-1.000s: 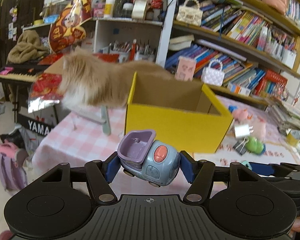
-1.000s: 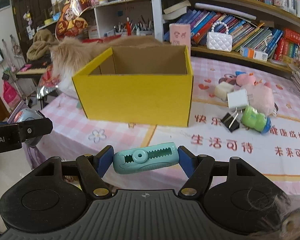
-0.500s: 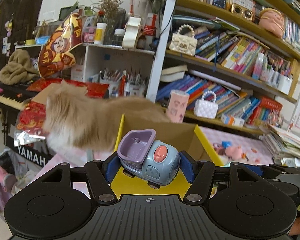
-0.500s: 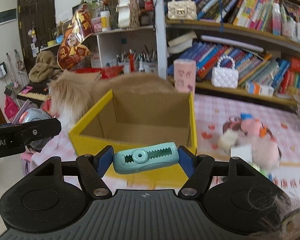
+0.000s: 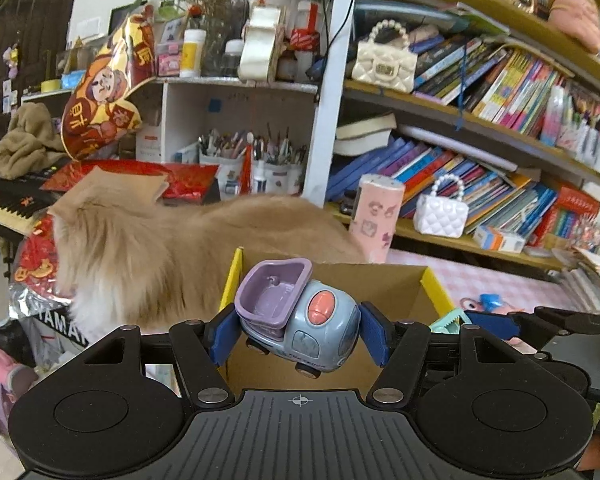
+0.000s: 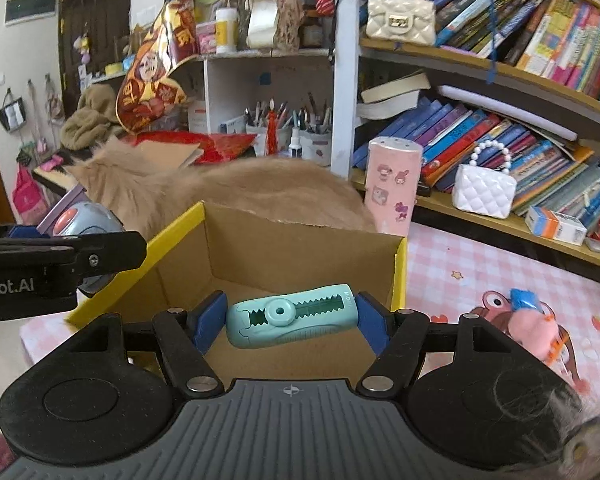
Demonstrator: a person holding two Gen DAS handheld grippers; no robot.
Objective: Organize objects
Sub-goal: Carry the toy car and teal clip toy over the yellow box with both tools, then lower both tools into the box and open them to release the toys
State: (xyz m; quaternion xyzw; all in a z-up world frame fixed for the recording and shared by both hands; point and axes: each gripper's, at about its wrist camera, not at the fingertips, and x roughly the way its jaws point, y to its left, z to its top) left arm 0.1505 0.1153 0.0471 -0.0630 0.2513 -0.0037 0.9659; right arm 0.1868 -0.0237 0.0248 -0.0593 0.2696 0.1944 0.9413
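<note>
Left wrist view: left gripper (image 5: 299,332) has its jaws clenched on a smooth plastic toy truck (image 5: 300,316), hovering at the near edge of the open cardboard box (image 6: 300,248). Right gripper (image 6: 288,318) grasps a ridged teal eraser (image 6: 292,316) above the box interior. Next, I judge, both should release inside, clear of the fluffy cat (image 5: 160,248).
</note>
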